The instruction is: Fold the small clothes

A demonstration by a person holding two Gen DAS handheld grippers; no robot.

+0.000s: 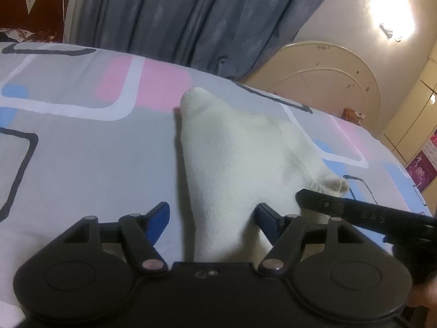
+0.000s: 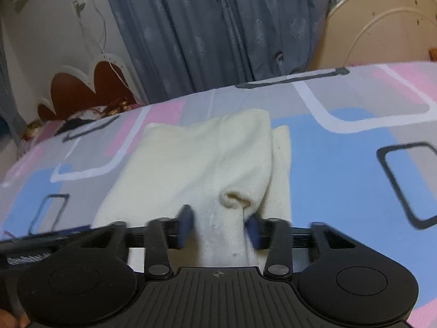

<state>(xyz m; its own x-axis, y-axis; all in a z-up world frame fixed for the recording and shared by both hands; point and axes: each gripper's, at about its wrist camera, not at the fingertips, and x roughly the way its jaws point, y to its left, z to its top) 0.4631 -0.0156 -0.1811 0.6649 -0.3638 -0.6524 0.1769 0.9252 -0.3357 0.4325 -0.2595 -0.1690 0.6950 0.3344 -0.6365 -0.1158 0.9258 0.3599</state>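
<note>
A cream knit garment (image 1: 232, 158) lies on the patterned bedsheet (image 1: 82, 164), its near end lifted toward the camera. My left gripper (image 1: 211, 216) stands open around that near end; the left blue pad is clear of the cloth. In the right wrist view the same garment (image 2: 196, 158) lies partly folded, with a rolled cuff (image 2: 235, 199) just ahead of the pads. My right gripper (image 2: 220, 229) is shut on a pinched strip of the garment's near edge. One black finger of the right gripper (image 1: 327, 205) reaches in from the right in the left wrist view.
The bed's far edge meets grey-blue curtains (image 1: 177, 13). A cream rounded footboard (image 1: 327, 76) stands at the right. A red and white headboard (image 2: 82, 87) and a dark patterned pillow (image 2: 90, 114) are at the left. Wardrobe doors (image 1: 415, 109) line the right wall.
</note>
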